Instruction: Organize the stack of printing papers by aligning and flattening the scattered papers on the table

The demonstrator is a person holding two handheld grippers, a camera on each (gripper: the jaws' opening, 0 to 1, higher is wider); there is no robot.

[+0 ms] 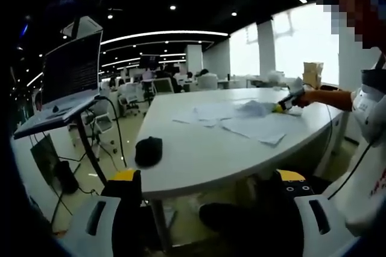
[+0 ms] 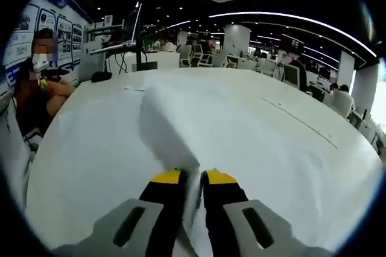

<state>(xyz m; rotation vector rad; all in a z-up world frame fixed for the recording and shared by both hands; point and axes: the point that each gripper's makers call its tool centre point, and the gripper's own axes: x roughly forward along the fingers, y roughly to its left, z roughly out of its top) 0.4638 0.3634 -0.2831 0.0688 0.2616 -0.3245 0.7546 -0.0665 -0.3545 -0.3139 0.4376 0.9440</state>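
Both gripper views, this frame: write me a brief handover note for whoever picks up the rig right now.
Right gripper: shut on a sheet of paper, lifted over the white table.
Left gripper: open, holding nothing, back from the table edge.
Papers: loose sheets lie scattered and overlapping on the table's far side, in the left gripper view; the right gripper shows there among them.
Done: one sheet picked up.
Left: gather the sheets, square the edges, press the stack flat.
Also there: a black mouse near the table edge.
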